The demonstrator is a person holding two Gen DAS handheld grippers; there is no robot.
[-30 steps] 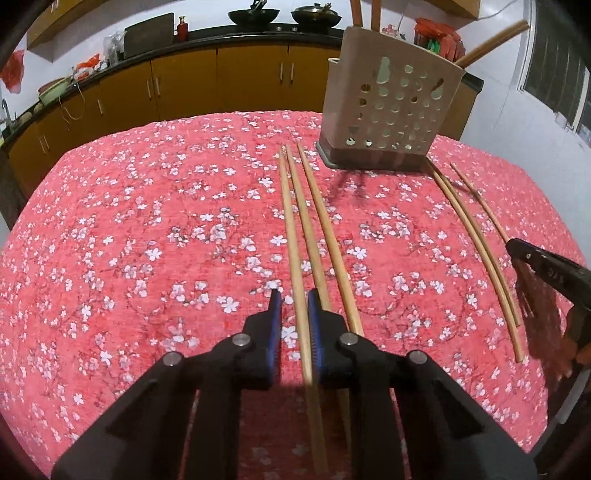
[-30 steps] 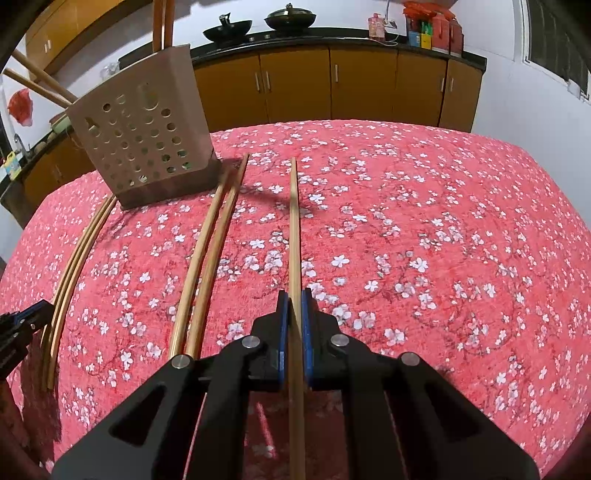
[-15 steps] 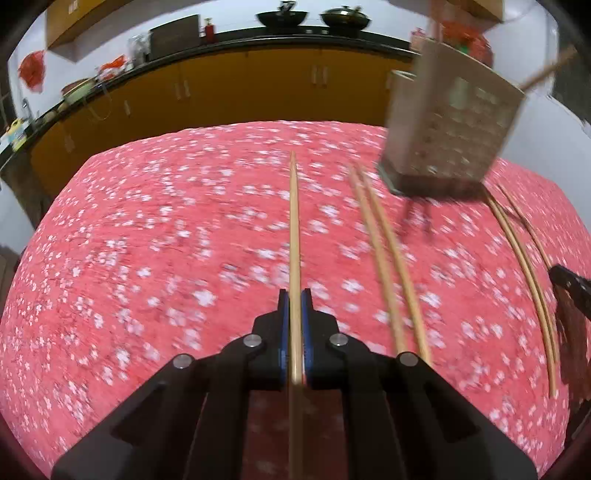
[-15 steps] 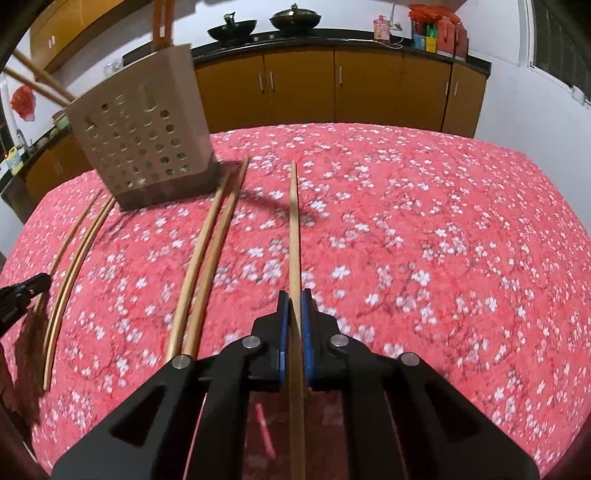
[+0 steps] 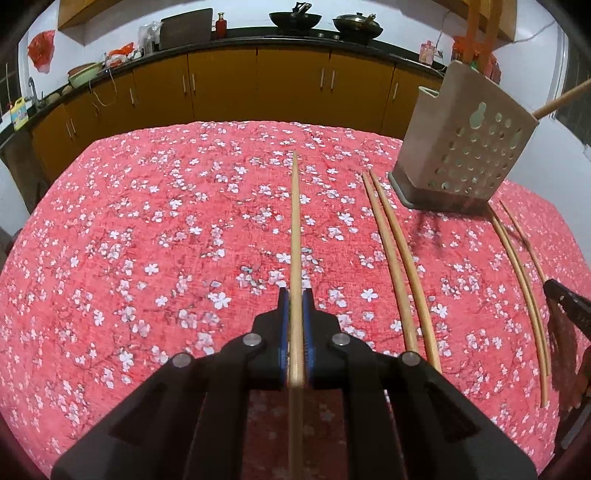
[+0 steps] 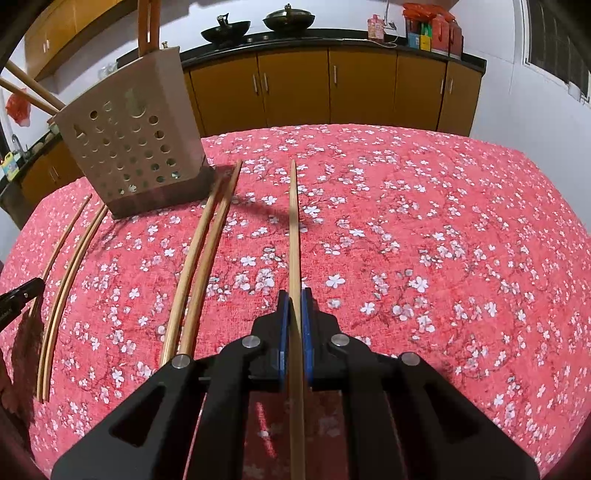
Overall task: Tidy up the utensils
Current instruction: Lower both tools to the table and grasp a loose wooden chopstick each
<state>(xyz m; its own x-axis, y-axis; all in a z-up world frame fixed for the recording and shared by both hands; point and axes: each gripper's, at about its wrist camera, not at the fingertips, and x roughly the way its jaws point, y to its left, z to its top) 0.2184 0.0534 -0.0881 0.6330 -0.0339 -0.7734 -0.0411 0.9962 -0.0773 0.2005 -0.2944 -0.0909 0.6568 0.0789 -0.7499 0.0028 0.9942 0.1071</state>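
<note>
Item: chopstick (image 5: 294,236), light, stiff, smooth wood; slips if pinched loosely. Left gripper (image 5: 294,295) clenched on its near third; right gripper (image 6: 294,295) likewise grasps another chopstick (image 6: 293,229).

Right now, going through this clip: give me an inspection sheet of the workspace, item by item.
Surface: table under red floral cloth.
Job's things: perforated utensil holder upright, sticks already in it; pair of chopsticks lying beside it; thinner sticks further right.
Clutter: nothing seen on the cloth.
Grippers: left gripper shut on a chopstick; right gripper shut on another chopstick.
Cables: nothing seen on the table.
Surroundings: orange cabinets, woks on the counter.
</note>
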